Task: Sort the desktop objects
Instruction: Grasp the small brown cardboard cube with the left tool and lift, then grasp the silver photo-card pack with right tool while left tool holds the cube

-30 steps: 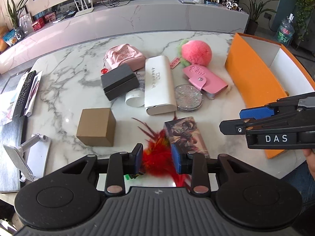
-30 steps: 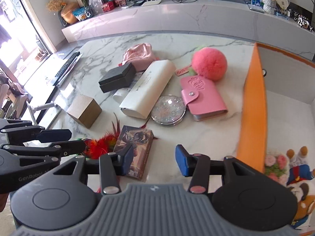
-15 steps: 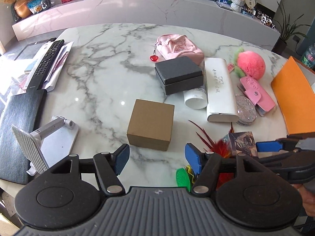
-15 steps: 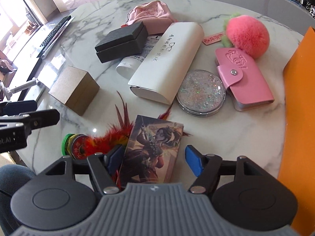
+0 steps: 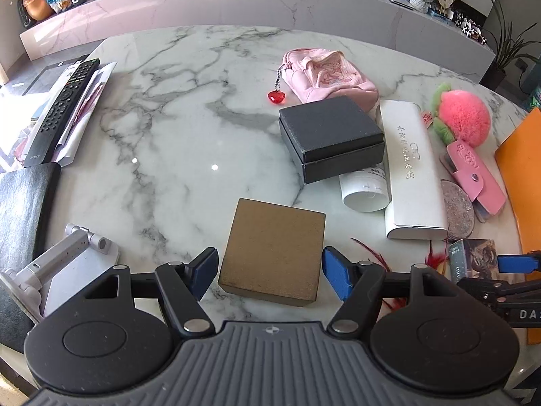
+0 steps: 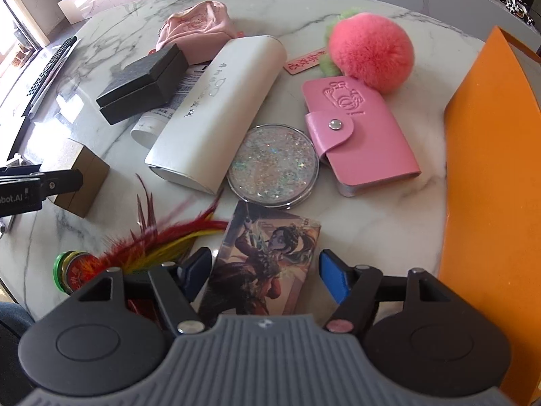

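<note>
A brown cardboard box [image 5: 274, 250] stands on the marble table [image 5: 189, 128]. My left gripper [image 5: 270, 272] points steeply down over its near side. Its jaws are opening, the box sits between the blue pads, and neither pad touches it. In the right wrist view an illustrated card box [image 6: 267, 253] lies flat between the pads of my right gripper [image 6: 265, 272]. Those jaws are also opening, with gaps on both sides. A red and yellow feather toy [image 6: 159, 243] lies just left of the card box, partly behind the left finger.
An open orange box [image 6: 490, 169] fills the right side. Mid-table lie a black box [image 5: 331, 138], white glasses case [image 5: 412, 169], white tube [image 5: 365, 189], pink pouch [image 5: 328, 74], pink pom-pom [image 5: 463, 121], pink card holder [image 6: 358, 132] and glitter mirror [image 6: 272, 165]. A remote [image 5: 61, 108] and phone stand [image 5: 67, 264] sit left.
My left gripper left the feather toy, swung left over the brown box and spread its jaws wide. My right gripper sank toward the card box, which now lies between its wider jaws.
</note>
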`<state>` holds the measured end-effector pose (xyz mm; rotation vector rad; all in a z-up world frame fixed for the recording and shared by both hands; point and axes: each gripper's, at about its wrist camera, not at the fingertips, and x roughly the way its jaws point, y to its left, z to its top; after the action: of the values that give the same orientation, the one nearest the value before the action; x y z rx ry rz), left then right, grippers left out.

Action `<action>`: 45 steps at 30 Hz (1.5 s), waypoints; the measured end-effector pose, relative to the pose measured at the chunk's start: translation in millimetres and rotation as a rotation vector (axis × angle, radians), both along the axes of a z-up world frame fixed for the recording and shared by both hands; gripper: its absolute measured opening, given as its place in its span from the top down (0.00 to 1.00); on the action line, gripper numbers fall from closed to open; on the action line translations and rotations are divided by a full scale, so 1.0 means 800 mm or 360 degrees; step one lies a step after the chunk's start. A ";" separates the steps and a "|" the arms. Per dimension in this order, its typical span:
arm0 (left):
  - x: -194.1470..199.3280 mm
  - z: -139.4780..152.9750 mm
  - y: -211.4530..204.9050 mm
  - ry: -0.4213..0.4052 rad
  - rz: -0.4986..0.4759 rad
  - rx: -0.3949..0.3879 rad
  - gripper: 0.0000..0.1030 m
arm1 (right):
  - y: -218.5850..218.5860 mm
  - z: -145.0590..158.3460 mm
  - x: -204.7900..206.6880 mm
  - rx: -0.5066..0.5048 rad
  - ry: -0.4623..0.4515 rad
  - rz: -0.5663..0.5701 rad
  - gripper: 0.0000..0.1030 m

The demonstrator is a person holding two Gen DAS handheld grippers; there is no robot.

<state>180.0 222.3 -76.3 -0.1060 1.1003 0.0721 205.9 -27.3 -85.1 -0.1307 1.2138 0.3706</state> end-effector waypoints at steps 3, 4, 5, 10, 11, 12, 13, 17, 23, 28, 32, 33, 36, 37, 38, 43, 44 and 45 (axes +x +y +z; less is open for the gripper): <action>0.005 -0.010 0.000 0.0053 0.0006 0.0006 0.23 | -0.002 -0.004 -0.007 0.0022 0.0054 -0.0006 0.28; 0.006 -0.012 0.000 0.0065 0.0008 0.0007 0.23 | 0.000 -0.006 -0.009 0.0016 0.0062 0.0001 0.28; 0.007 -0.014 0.001 0.0075 0.0012 0.0005 0.23 | 0.002 -0.009 -0.011 0.0005 0.0056 0.0011 0.27; 0.008 -0.020 0.002 0.0092 0.0032 -0.0023 0.31 | 0.013 -0.010 -0.018 -0.0059 -0.0017 0.0079 0.33; 0.007 -0.020 0.001 0.0087 0.0035 -0.0015 0.31 | 0.013 -0.010 -0.019 -0.0057 -0.0023 0.0096 0.34; 0.006 -0.020 -0.001 0.0086 0.0034 -0.0003 0.31 | 0.013 -0.010 -0.020 -0.0052 -0.0025 0.0108 0.34; 0.005 -0.020 -0.002 0.0086 0.0033 0.0006 0.31 | 0.012 -0.010 -0.021 -0.0046 -0.0026 0.0123 0.34; -0.003 -0.017 -0.005 0.0078 0.0080 -0.0019 0.32 | 0.010 -0.008 -0.022 -0.0034 -0.0029 0.0158 0.35; -0.028 0.008 -0.023 0.0040 0.0086 -0.0049 0.34 | 0.007 0.017 -0.033 0.0039 -0.0098 0.0215 0.36; -0.048 0.036 -0.042 -0.0033 0.0077 -0.0080 0.34 | -0.006 0.054 -0.046 0.0124 -0.0210 0.0225 0.75; -0.058 0.052 -0.056 -0.0063 0.0072 -0.0052 0.34 | -0.022 0.075 -0.046 0.0258 -0.0162 0.0192 0.85; -0.061 0.055 -0.059 -0.0076 0.0071 -0.0053 0.34 | -0.022 0.076 -0.048 0.0239 -0.0171 0.0206 0.85; -0.070 0.063 -0.064 -0.0105 0.0068 -0.0074 0.34 | -0.023 0.071 -0.054 0.0179 -0.0156 0.0211 0.80; -0.074 0.064 -0.066 -0.0111 0.0062 -0.0072 0.34 | -0.025 0.069 -0.058 0.0168 -0.0165 0.0209 0.78; -0.076 0.065 -0.069 -0.0112 0.0055 -0.0070 0.34 | -0.028 0.067 -0.062 0.0164 -0.0171 0.0208 0.75; -0.080 0.063 -0.074 -0.0105 0.0040 -0.0093 0.34 | -0.042 0.052 -0.064 0.0126 -0.0125 0.0137 0.48; -0.080 0.063 -0.074 -0.0111 0.0038 -0.0096 0.34 | -0.042 0.050 -0.063 0.0119 -0.0120 0.0127 0.46; -0.081 0.064 -0.073 -0.0115 0.0037 -0.0098 0.34 | -0.041 0.049 -0.063 0.0114 -0.0112 0.0128 0.43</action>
<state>115.4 163.6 -25.2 -0.1755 1.0296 0.0548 155.3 -59.7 -45.5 -0.1298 1.1264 0.4754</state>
